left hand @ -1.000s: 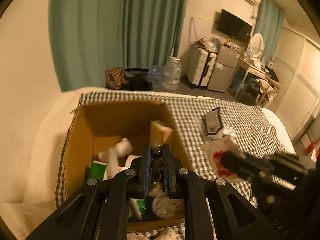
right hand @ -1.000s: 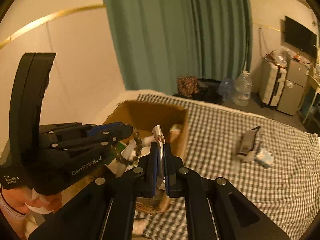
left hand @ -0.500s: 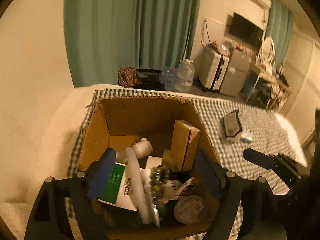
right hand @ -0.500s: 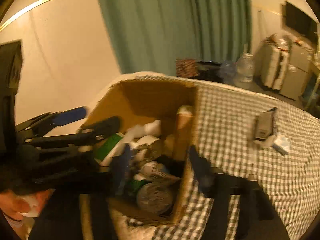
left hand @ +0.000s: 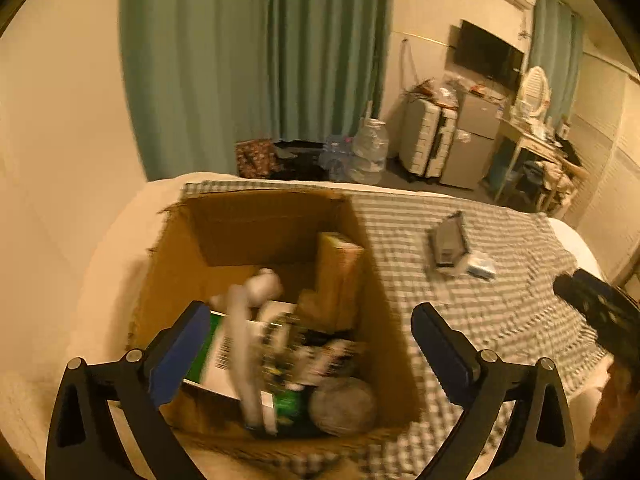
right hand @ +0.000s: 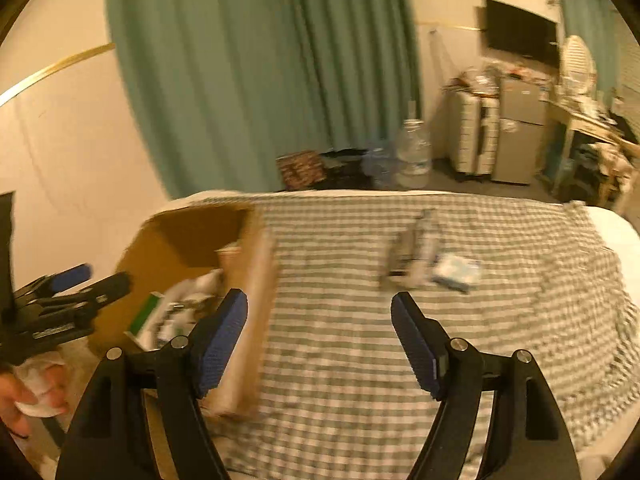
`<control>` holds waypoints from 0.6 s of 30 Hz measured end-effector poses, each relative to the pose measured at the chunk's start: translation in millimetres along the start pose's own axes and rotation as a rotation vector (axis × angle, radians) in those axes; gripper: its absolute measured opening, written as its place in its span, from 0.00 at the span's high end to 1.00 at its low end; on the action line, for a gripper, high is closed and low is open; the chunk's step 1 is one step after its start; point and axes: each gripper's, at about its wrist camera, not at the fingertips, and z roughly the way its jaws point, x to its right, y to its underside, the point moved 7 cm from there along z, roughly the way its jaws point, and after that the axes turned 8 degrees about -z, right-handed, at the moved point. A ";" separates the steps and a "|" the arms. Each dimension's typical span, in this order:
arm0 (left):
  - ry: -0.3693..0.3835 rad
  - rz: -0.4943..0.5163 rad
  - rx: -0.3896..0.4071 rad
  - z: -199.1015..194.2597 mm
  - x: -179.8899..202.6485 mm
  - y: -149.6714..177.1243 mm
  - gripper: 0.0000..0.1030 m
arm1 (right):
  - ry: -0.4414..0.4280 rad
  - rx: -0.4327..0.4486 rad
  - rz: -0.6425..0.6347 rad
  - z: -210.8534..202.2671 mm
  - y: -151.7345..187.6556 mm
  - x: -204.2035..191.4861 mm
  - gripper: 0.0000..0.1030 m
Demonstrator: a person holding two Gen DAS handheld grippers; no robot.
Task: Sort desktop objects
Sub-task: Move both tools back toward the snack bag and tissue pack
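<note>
Above the cardboard box (left hand: 256,236), the left gripper (left hand: 312,344) has just spread wide, empty, while the right gripper (right hand: 320,332), likewise just released, hovers over the checked bedcover (right hand: 500,320).

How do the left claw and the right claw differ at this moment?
The left claw hangs over the cardboard box, its jaws spread across the clutter inside; the right claw stands over bare checked cloth beside the box. The left claw's jaws gape wider than the right's. Both have just been opening, and neither holds anything.
</note>
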 end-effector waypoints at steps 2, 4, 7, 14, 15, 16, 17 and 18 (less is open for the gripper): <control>0.025 0.016 -0.001 -6.8 21.7 7.1 0.00 | 0.042 0.013 0.028 -12.9 1.8 27.1 0.27; 0.042 0.052 0.003 -12.4 45.2 14.9 0.00 | 0.076 0.033 0.071 -28.7 3.4 58.5 0.27; 0.036 0.103 0.019 -16.7 79.4 29.5 0.00 | 0.121 0.063 0.128 -49.4 8.7 99.2 0.24; 0.068 0.064 -0.042 5.4 146.3 68.4 0.00 | 0.166 0.080 0.214 -60.4 32.3 158.0 0.20; 0.068 0.065 -0.041 9.6 153.3 72.2 0.00 | 0.169 0.078 0.215 -58.5 37.1 163.5 0.20; 0.061 0.067 -0.037 15.3 160.6 75.5 0.00 | 0.172 0.072 0.211 -55.7 41.6 166.8 0.20; 0.056 0.067 -0.034 19.5 164.8 77.8 0.00 | 0.176 0.062 0.200 -51.9 47.4 169.6 0.20; 0.054 0.068 -0.034 25.2 169.3 80.8 0.00 | 0.176 0.055 0.191 -48.4 51.4 171.1 0.20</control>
